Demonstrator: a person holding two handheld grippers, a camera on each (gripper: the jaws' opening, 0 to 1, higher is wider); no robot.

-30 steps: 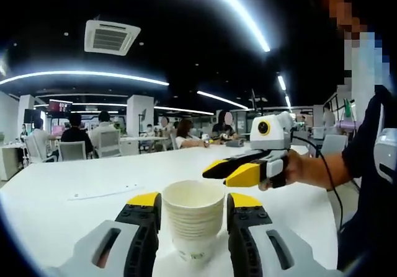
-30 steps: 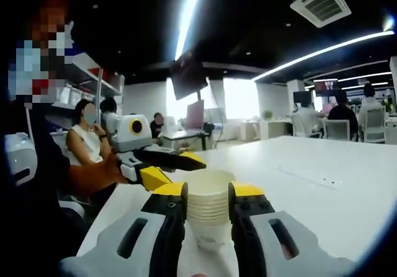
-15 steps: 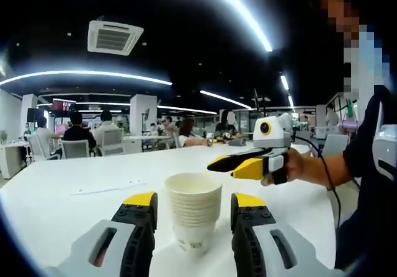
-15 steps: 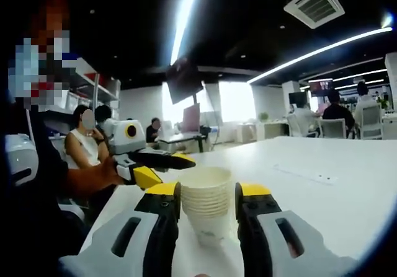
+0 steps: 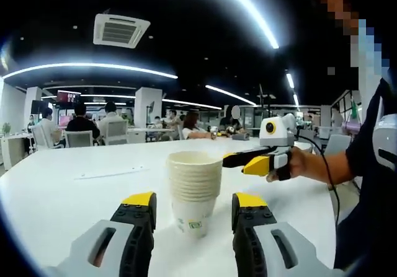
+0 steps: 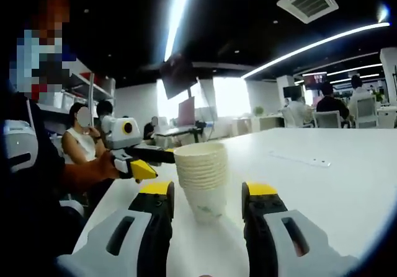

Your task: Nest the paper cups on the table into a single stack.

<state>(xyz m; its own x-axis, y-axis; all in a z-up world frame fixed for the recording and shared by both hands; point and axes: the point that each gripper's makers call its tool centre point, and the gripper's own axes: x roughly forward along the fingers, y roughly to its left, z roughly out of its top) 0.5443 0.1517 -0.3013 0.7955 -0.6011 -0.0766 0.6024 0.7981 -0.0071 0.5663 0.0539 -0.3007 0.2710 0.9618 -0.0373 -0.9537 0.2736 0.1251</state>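
Note:
A single stack of nested white paper cups (image 5: 193,191) stands upright on the white table (image 5: 68,202). In the left gripper view my left gripper (image 5: 193,201) is open, its yellow-tipped jaws on either side of the stack and just short of it, not touching. The right gripper (image 5: 253,162) comes in from the right behind the stack, held by a hand. In the right gripper view the same stack (image 6: 203,179) stands between and beyond my open right gripper (image 6: 208,192), apart from both jaws. The left gripper (image 6: 138,161) enters from the left there.
The table is long and white, with a thin strip (image 5: 110,173) lying on it further back. A person's arm and dark sleeve (image 5: 366,153) are at the right. Seated people, chairs and desks (image 5: 93,134) fill the office behind.
Both grippers have opened wider and pulled back from the stack, which now stands free on the table and looks further from the jaws.

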